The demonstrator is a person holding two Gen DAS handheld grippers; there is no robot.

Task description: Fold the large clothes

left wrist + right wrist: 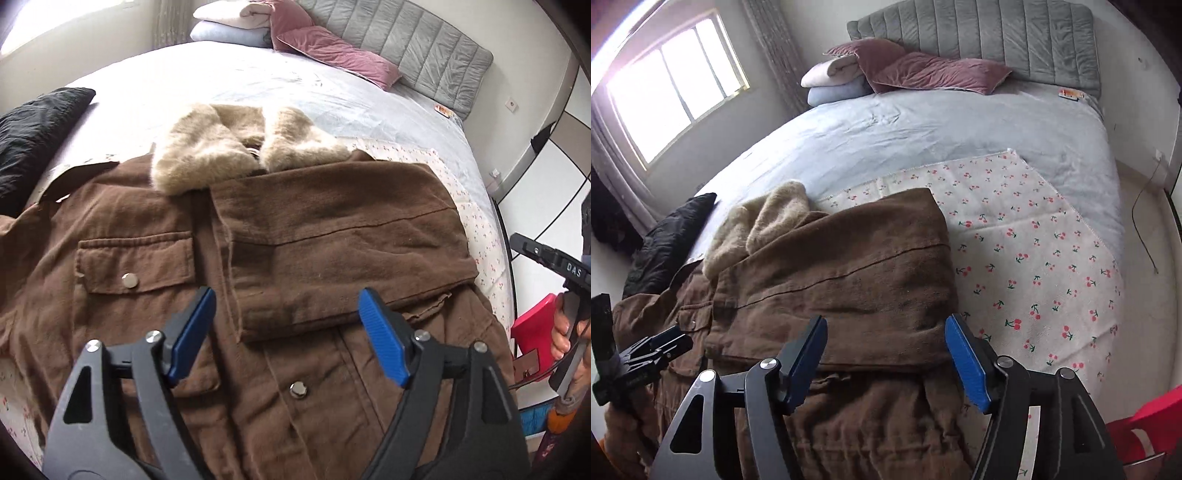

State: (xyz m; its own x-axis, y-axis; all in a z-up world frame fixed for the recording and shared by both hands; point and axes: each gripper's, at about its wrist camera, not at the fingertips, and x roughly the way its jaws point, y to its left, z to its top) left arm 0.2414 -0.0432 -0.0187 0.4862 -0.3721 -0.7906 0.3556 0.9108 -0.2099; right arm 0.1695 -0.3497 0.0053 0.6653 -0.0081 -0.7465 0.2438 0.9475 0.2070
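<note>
Black hand-held gripper (286, 302), blue ribbed pads (384, 339)

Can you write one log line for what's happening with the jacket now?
left gripper: open, empty | right gripper: open, empty | jacket: on bed, one sleeve folded across

Both cameras ride on hand-held grippers and look steeply down and forward across the bed (295, 85) toward the grey headboard (979, 33). The left wrist view sits close above the brown jacket (147, 229), near its middle. The right wrist view hangs further right, over the jacket's folded right side and the cherry-print cloth (1034, 240). The 2 views share the jacket, fur collar (207, 147), pillows and headboard.
</note>
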